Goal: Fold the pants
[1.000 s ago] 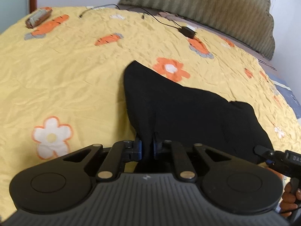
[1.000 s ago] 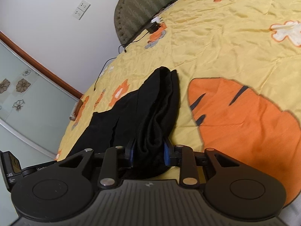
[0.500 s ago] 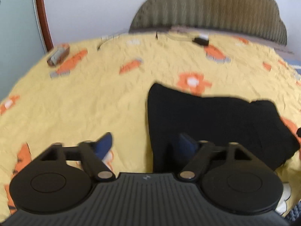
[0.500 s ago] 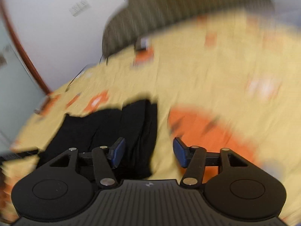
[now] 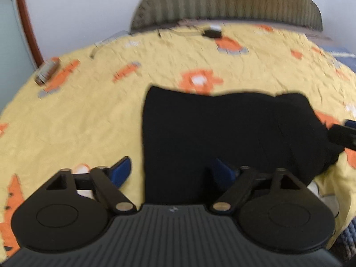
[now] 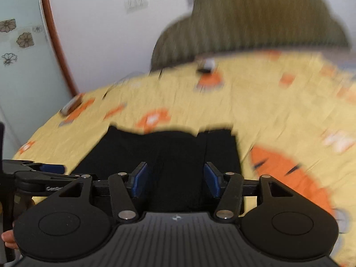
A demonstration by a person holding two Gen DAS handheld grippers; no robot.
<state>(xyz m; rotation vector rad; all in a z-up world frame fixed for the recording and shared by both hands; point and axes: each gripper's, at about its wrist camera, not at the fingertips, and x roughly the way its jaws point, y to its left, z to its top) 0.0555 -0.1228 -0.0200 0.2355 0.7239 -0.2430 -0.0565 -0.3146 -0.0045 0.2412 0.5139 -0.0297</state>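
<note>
- The black pants (image 5: 222,133) lie folded on the yellow bed cover (image 5: 77,122).
- Left tongs (image 5: 171,171) and right tongs (image 6: 175,179) are opening, gripping nothing.
- Only the right view shows a wall socket (image 6: 135,4).
</note>
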